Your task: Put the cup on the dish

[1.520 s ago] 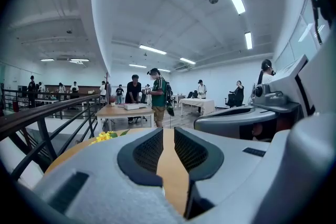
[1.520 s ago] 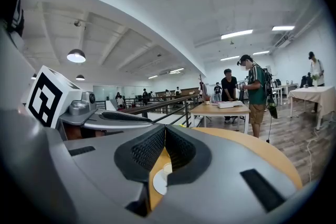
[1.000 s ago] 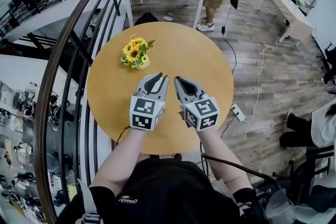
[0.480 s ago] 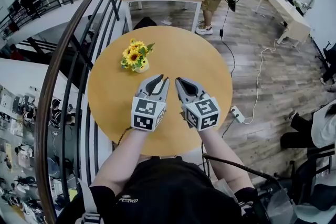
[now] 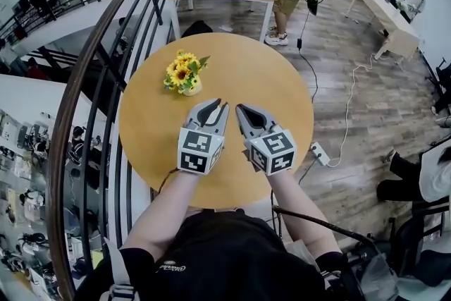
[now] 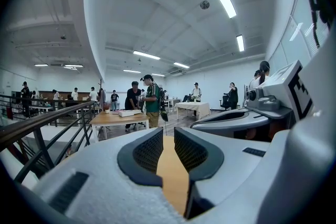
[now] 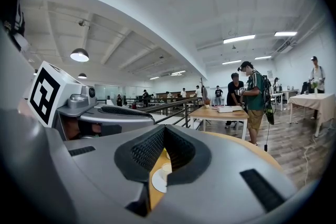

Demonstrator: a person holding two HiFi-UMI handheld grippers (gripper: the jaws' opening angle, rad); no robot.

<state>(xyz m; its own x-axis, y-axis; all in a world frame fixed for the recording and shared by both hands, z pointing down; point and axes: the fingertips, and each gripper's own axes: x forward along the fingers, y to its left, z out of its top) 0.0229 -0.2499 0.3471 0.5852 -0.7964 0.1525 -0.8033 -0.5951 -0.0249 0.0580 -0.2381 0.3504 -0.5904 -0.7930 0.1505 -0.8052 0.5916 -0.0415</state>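
Under both grippers spreads a round wooden desk (image 5: 282,95), with a dark curved railing (image 5: 106,60) running past it on the left gripper's outer side. The left gripper (image 5: 220,106) and the right gripper (image 5: 241,109) are held side by side over the near half of the desk, close together, with their tips angled slightly toward each other. Both are closed and grip nothing. In each gripper view the ribbed pads are drawn together, and only a thin wedge of desk shows between them. Ahead of the left gripper and a little to its left stands a small pot of yellow flowers (image 5: 183,72). Through the slit of the right gripper, low and just ahead of its jaws, a white dish (image 7: 156,182) shows on the desk. A small pale cup (image 7: 167,168) seems to sit at the dish's far edge; both are hidden in the head view
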